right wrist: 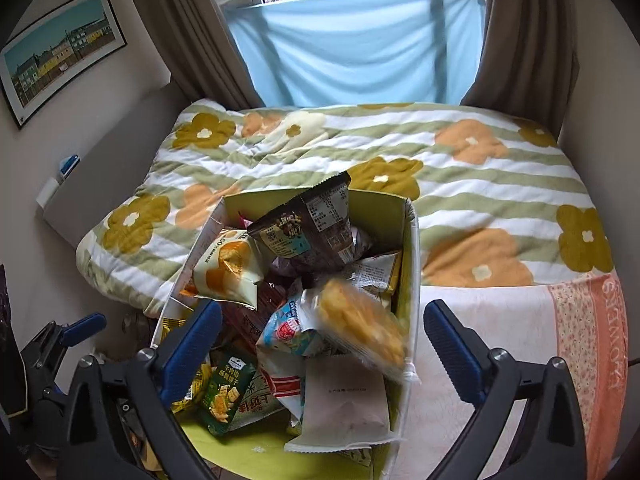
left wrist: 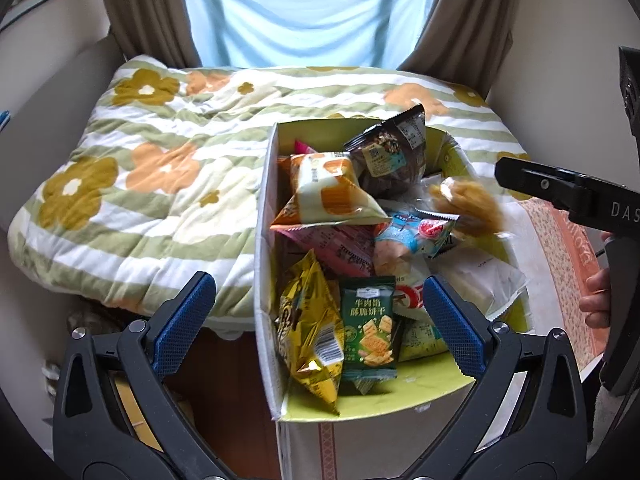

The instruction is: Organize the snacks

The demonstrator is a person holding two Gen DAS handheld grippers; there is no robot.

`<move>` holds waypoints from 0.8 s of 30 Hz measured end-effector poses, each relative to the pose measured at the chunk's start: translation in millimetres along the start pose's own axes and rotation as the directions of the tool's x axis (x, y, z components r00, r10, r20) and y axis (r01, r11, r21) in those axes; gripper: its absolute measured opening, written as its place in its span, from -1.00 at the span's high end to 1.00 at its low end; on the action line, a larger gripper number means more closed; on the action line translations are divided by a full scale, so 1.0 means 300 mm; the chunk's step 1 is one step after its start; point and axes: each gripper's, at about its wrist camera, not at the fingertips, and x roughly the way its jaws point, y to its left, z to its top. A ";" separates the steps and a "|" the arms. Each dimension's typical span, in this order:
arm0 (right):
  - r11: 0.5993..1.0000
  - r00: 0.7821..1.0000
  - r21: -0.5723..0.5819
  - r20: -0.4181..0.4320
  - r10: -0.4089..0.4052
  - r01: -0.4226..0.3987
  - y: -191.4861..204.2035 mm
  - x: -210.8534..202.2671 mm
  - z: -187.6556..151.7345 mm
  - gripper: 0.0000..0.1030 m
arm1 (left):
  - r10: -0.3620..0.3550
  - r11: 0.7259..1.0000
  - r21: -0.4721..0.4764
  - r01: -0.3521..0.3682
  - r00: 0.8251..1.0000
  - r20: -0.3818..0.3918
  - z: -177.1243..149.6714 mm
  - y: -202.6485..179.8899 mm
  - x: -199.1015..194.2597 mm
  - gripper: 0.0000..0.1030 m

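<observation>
A cardboard box point(left wrist: 266, 216) with a green inside holds several snack packets; it also shows in the right wrist view point(right wrist: 412, 264). A clear packet of yellow pastry point(right wrist: 362, 326) is blurred over the box, free of my right gripper point(right wrist: 322, 338), which is open above it. The same packet shows in the left wrist view point(left wrist: 466, 206). My left gripper point(left wrist: 318, 318) is open and empty above the box's near end, over a gold packet point(left wrist: 308, 320) and a green cracker packet point(left wrist: 370, 330). A dark brown packet point(left wrist: 390, 148) stands at the far end.
The box stands against a bed with a flowered green-striped quilt point(left wrist: 140, 184). A pink and white cloth point(right wrist: 520, 344) lies right of the box. Curtains and a blue sheet point(right wrist: 360, 48) hang behind the bed. The right gripper's body point(left wrist: 568, 192) reaches in from the right.
</observation>
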 end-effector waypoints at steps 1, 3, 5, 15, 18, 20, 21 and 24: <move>1.000 1.000 0.006 0.006 -0.004 0.004 -0.001 -0.010 -0.010 -0.96 | 0.000 1.000 0.001 0.000 1.000 0.001 -0.004 0.006 -0.004 -0.99; 1.000 1.000 0.018 0.009 -0.008 0.007 0.009 -0.015 -0.019 -0.96 | -0.002 1.000 0.006 0.002 1.000 0.001 -0.008 0.014 -0.009 -0.99; 1.000 1.000 0.026 0.008 -0.016 0.016 0.013 -0.026 -0.031 -0.96 | -0.011 1.000 0.011 0.011 1.000 0.004 -0.010 0.018 -0.013 -0.99; 0.996 0.995 0.058 0.071 -0.065 0.061 0.027 -0.167 -0.057 -0.95 | -0.048 0.995 0.085 0.044 0.998 0.044 0.019 -0.029 -0.097 -0.99; 0.996 0.990 0.046 0.116 -0.076 0.071 0.022 -0.262 -0.069 -0.95 | -0.051 0.996 0.082 0.043 0.993 0.105 0.022 -0.060 -0.199 -0.99; 0.996 0.984 0.034 0.156 -0.088 0.083 0.017 -0.344 -0.084 -0.95 | -0.049 0.996 0.079 0.038 0.988 0.145 0.018 -0.088 -0.275 -0.99; 0.996 0.980 0.031 0.175 -0.093 0.089 0.014 -0.380 -0.093 -0.95 | -0.043 0.996 0.079 0.031 0.986 0.163 0.012 -0.102 -0.310 -0.99; 0.994 0.967 0.022 0.228 -0.111 0.109 -0.011 -0.511 -0.136 -0.95 | -0.010 0.997 0.072 -0.007 0.971 0.238 -0.030 -0.166 -0.447 -0.99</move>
